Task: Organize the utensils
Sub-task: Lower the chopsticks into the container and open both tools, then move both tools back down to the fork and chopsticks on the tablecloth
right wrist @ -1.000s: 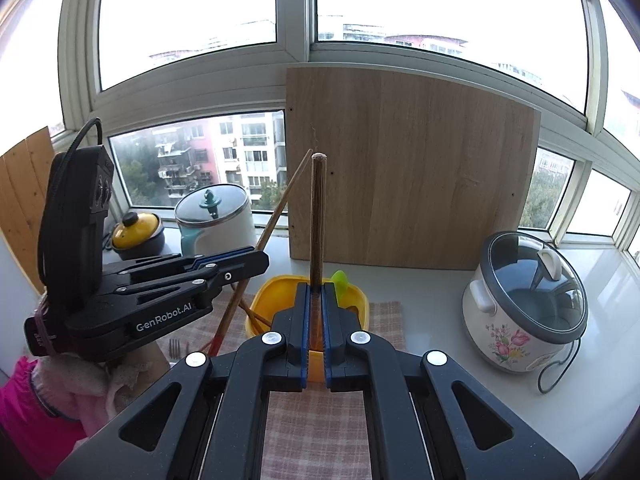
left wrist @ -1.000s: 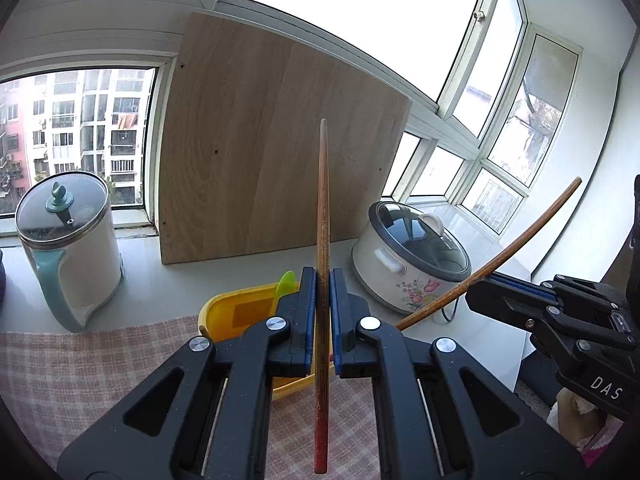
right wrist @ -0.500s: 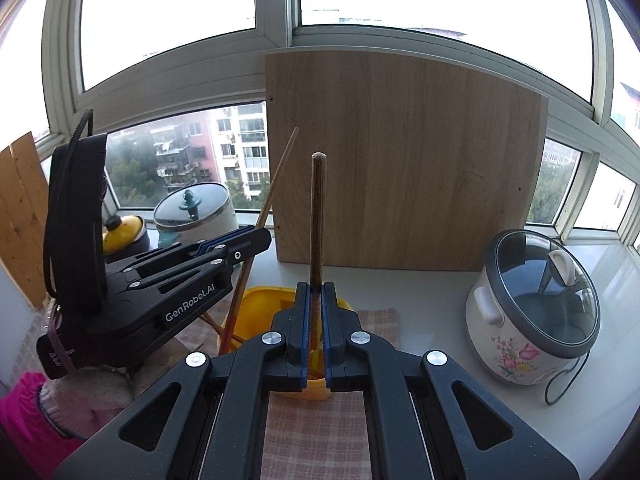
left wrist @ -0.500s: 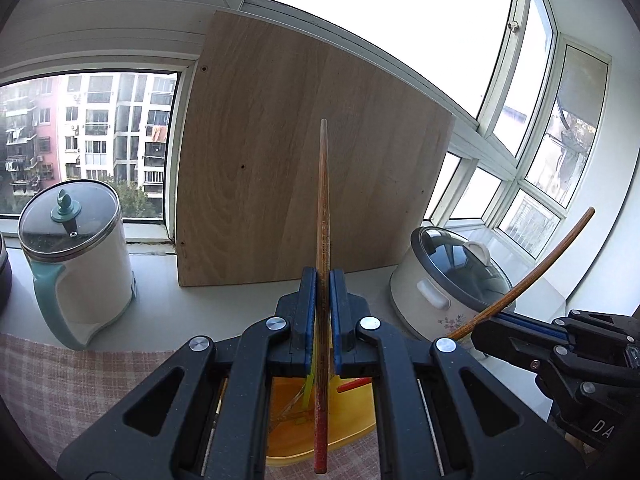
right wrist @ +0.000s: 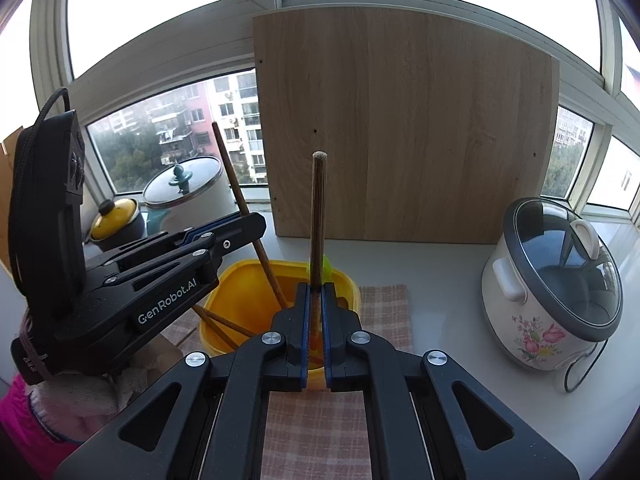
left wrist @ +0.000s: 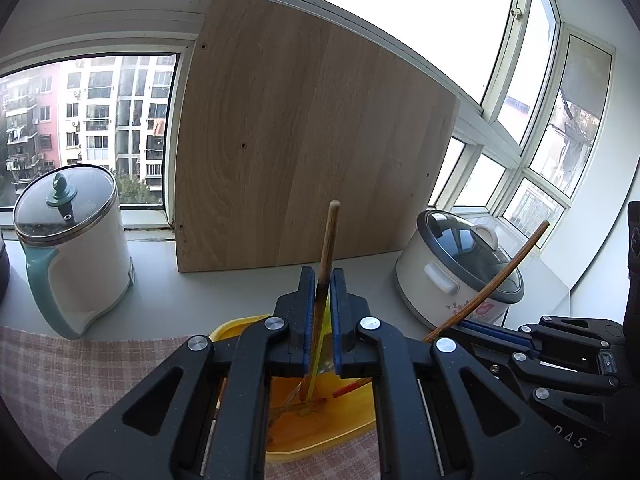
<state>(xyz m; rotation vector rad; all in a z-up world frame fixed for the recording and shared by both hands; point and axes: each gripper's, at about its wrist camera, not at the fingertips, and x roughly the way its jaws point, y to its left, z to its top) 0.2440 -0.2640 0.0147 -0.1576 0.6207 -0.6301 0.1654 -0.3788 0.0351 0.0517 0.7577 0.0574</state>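
A yellow tub (left wrist: 352, 420) (right wrist: 240, 300) stands on the checked cloth and holds several wooden utensils. My left gripper (left wrist: 322, 280) sits over the tub with its jaws slightly parted around a wooden chopstick (left wrist: 326, 252) that leans inside with its lower end in the tub. My right gripper (right wrist: 315, 292) is shut on a second wooden chopstick (right wrist: 318, 216), held upright over the tub's near rim. It also shows in the left wrist view (left wrist: 496, 280). The left gripper shows in the right wrist view (right wrist: 244, 224).
A wooden board (right wrist: 404, 128) leans on the window behind the tub. A white kettle (left wrist: 68, 248) stands at the left, a floral rice cooker (right wrist: 556, 284) at the right. A yellow-lidded pot (right wrist: 114, 220) sits far left.
Both grippers have lowered toward the tub. The left chopstick has slid down between the left jaws, tilted, and its end now rests in the tub. The left jaws have parted a little.
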